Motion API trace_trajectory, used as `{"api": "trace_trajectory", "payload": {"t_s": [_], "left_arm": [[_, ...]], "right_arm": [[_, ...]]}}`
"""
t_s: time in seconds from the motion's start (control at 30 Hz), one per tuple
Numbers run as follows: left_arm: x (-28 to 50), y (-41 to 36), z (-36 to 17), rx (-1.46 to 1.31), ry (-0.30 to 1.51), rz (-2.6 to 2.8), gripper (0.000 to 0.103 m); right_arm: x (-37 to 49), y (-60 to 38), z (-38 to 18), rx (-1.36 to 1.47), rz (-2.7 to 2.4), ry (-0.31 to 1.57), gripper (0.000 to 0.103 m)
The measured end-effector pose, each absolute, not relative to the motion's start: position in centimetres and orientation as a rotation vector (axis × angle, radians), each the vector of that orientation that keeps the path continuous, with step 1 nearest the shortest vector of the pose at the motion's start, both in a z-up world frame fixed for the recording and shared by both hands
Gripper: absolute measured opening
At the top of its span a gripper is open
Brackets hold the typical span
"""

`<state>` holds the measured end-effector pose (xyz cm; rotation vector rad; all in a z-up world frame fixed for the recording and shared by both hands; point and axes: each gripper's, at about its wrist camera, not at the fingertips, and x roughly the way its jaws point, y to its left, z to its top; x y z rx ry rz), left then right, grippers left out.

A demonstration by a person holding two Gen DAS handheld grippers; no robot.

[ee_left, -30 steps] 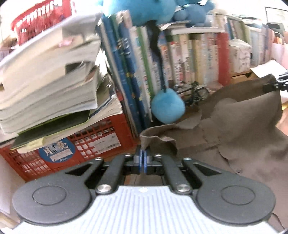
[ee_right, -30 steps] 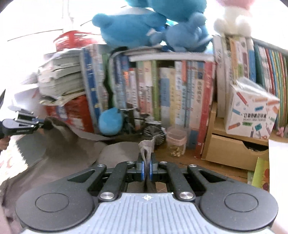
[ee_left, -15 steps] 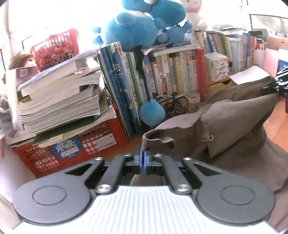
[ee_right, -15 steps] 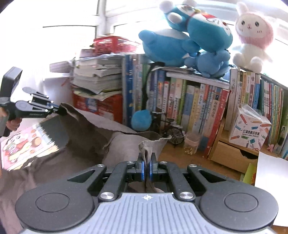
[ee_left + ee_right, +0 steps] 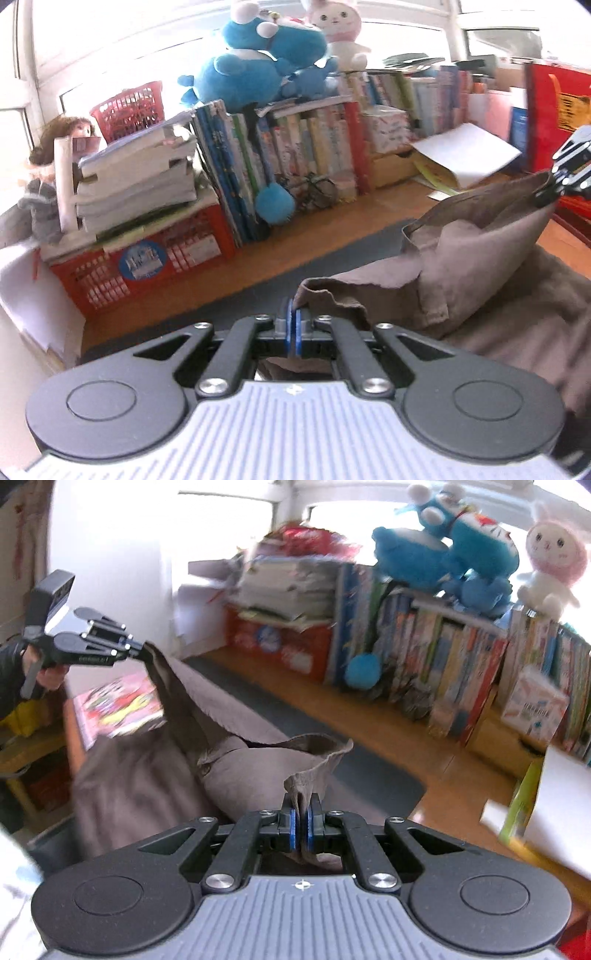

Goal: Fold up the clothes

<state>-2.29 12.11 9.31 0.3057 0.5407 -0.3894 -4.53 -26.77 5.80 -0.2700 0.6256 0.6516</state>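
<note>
A brown shirt (image 5: 476, 273) hangs stretched between both grippers above a dark mat (image 5: 258, 291) on the wooden table. My left gripper (image 5: 294, 317) is shut on one corner of its hem. In the right wrist view my right gripper (image 5: 302, 812) is shut on another bunched corner of the brown shirt (image 5: 236, 771). The left gripper (image 5: 142, 652) shows there at the far left, held by a hand, with cloth trailing down from it. The right gripper (image 5: 550, 195) appears at the right edge of the left wrist view, pinching the raised edge.
Along the table's back stand a row of books (image 5: 303, 147), blue plush toys (image 5: 255, 70), a pink rabbit toy (image 5: 554, 561), a red crate (image 5: 147, 258) under stacked books and a small patterned box (image 5: 535, 705). White papers (image 5: 554, 805) lie at the right, a picture book (image 5: 118, 705) at the left.
Both grippers have pulled back from the bookshelf and risen a little, carrying the shirt with them. The dark mat has come into sight in front of the books.
</note>
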Motion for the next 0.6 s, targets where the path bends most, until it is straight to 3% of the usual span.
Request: {"api": "trace_trajectory", "payload": {"t_s": [0.3,0.37,0.53,0.6], "left_arm": [[-6.8,12.8,5.1,0.318,0.7,-0.419,0.0],[-6.6,12.7,3.7,0.332,0.76,-0.399,0.005],[-7.0,13.7,3.3,0.321,0.803,-0.363,0.007],[-7.5,14.4,4.3,0.311,0.783,-0.357,0.017]], "right_arm": [[-9.3,-27.8,-0.1,-0.212,0.656,0.786,0.01],[-9.4,-27.7,-1.4,-0.216,0.638,0.822,0.015],[-10.1,-27.3,-1.8,-0.264,0.633,0.837,0.054],[-10.2,-27.6,-1.0,-0.272,0.628,0.818,0.066]]}}
